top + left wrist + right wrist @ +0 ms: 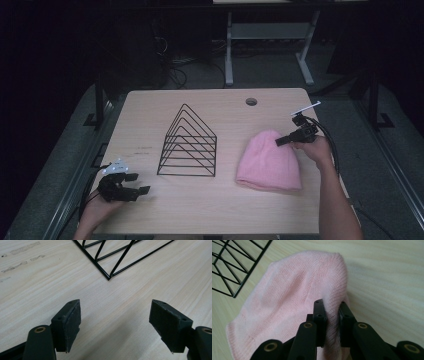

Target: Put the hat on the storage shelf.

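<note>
Right hand-held gripper (331, 315) is clamped on a pinched fold near the crown of the pink knit hat (269, 161), which lies flat on the counter (150, 107) just right of the black wire rack (188, 145). Soft, light and limp, the hat will likely sag and drape when lifted. Left hand-held gripper (117, 322) rests apart and empty, left of the rack.

A light wood-grain counter (150, 107) with rounded corners carries the things, with a round cable hole (251, 102) near its far edge. A black wire rack (188, 144) of nested triangular frames stands near the middle, and a pink knitted hat (267, 162) lies on the surface well to its right. Faint dark scuff marks (144, 150) show on the wood just left of the rack.
</note>
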Available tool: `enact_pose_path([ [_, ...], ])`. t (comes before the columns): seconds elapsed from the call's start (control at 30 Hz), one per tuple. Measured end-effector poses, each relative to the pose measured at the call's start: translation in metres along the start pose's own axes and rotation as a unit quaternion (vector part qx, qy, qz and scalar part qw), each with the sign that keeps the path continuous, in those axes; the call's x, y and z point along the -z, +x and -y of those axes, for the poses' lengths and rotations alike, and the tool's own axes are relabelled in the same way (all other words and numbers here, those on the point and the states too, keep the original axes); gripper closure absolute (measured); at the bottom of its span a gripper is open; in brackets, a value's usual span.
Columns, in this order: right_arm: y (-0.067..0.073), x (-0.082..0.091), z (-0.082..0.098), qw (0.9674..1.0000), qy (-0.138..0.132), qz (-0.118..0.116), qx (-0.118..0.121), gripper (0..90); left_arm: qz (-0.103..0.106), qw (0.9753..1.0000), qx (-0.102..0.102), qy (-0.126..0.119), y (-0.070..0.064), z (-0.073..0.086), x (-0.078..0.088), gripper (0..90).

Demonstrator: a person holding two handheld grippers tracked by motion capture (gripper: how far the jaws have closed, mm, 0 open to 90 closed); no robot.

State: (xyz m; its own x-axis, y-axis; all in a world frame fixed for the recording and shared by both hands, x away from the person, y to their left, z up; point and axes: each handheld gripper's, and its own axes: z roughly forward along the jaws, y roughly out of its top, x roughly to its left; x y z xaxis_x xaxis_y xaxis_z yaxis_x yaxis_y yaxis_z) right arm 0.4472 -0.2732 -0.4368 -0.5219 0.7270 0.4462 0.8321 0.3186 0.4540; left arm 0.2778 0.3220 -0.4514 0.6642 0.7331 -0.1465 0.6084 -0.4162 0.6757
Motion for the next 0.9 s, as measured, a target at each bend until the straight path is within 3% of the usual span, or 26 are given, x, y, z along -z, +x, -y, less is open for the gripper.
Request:
enact_pose_path([
  [0.27,0.015,0.021,-0.003,0.9997,-0.020,-0.003,0.016,80.0,0.001,1.0000,-0.008,-0.003,-0.003,-0.004,0.001,25.5],
  [0.43,0.025,0.038,-0.006,0.9981,-0.050,-0.024,0.026,80.0,0.000,0.9999,-0.007,-0.009,-0.004,-0.005,0.002,25.4],
  [0.73,0.057,0.075,-0.020,0.9931,-0.083,-0.026,0.078,80.0,0.008,0.9998,-0.013,-0.012,-0.009,-0.012,0.004,25.2],
  [0.77,0.067,0.084,-0.024,0.9913,-0.089,-0.019,0.095,80.1,0.010,0.9997,-0.017,-0.011,-0.010,-0.015,0.005,25.2],
  [0.9,0.081,0.098,-0.031,0.9890,-0.092,-0.011,0.115,80.1,0.015,0.9996,-0.024,-0.010,-0.011,-0.022,0.009,25.2],
])
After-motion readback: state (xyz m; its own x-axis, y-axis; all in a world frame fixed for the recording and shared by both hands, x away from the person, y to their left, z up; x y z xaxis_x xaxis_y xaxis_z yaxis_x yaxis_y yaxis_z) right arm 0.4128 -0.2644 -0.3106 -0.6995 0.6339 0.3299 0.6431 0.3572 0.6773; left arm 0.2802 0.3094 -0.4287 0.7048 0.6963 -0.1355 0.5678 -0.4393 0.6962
